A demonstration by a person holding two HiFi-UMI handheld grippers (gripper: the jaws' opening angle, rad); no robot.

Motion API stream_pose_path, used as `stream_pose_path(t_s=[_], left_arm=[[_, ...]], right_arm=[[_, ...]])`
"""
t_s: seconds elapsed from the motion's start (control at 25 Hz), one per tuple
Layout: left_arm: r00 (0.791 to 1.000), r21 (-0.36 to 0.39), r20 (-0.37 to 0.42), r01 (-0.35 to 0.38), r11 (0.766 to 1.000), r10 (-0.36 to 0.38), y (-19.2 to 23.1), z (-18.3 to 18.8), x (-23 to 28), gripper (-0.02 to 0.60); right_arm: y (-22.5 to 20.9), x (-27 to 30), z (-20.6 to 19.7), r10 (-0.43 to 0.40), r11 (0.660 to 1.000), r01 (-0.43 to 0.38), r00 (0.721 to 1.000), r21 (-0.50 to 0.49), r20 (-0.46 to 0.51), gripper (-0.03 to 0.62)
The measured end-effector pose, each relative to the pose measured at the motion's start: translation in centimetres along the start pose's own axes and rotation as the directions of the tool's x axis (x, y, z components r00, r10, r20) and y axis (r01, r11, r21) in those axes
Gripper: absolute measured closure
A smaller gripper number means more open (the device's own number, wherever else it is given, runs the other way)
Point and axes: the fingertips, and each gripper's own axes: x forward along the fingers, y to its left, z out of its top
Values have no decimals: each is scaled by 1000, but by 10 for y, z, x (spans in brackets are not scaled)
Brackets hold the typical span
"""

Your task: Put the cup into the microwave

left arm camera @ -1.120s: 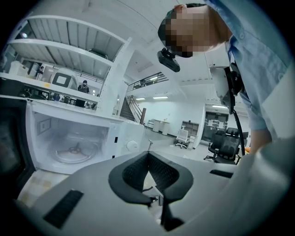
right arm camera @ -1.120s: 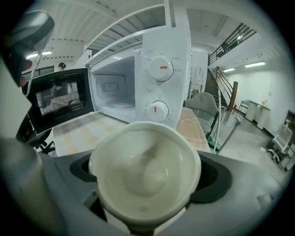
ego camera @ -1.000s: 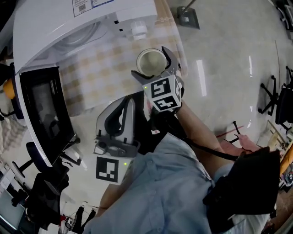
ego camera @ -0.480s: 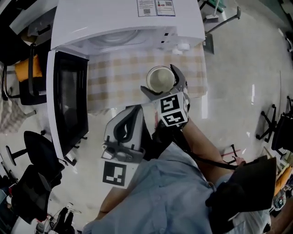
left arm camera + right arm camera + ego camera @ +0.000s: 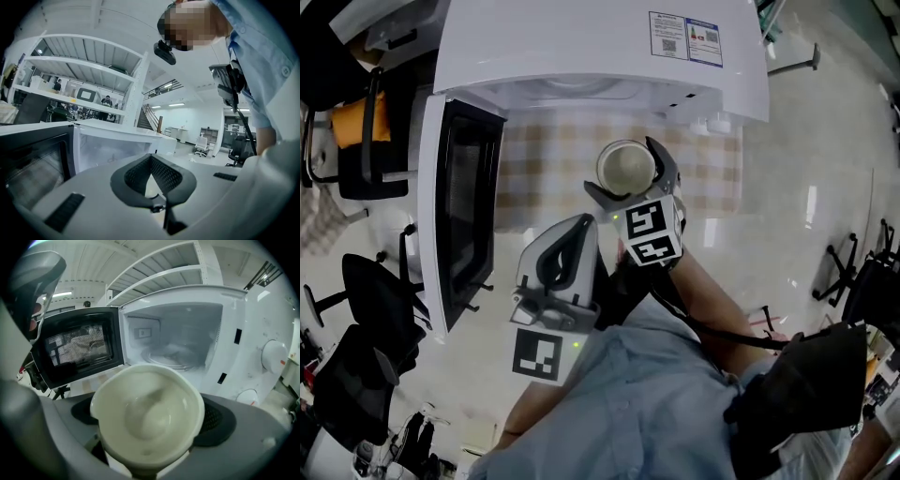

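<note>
Cream round cup [image 5: 626, 167] held right in front of the open white microwave [image 5: 581, 47]

right gripper [image 5: 622, 171] is clamped on the cup's sides and holds it upright just outside the microwave's cavity, above the beige checked cloth [image 5: 546, 161] under the microwave. The dark-windowed door [image 5: 469, 206] is swung wide open at the microwave's left side, seen from the front. left gripper [image 5: 565, 255] sits further back from the microwave, by the person's light blue shirt [image 5: 647, 394], jaws pressed together with nothing between them.

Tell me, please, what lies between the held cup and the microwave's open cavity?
Only a bare stretch of checked tablecloth lies between the cup and the microwave; the head view shows it.
</note>
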Motion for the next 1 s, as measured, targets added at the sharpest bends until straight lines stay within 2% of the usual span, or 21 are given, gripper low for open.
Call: stream_pose_path(t_s=[0.4,1.0], left_arm=[[1000,-22,-22,-19,1000,19,33,1,18,577],[999,-44,-52,-16,999,14,82,14,43,577]], right_arm=[[1,31,22,29,1000,-29,999,-10,-13,39],[-11,79,78,11,999,-11,1000,-43,-7,39]])
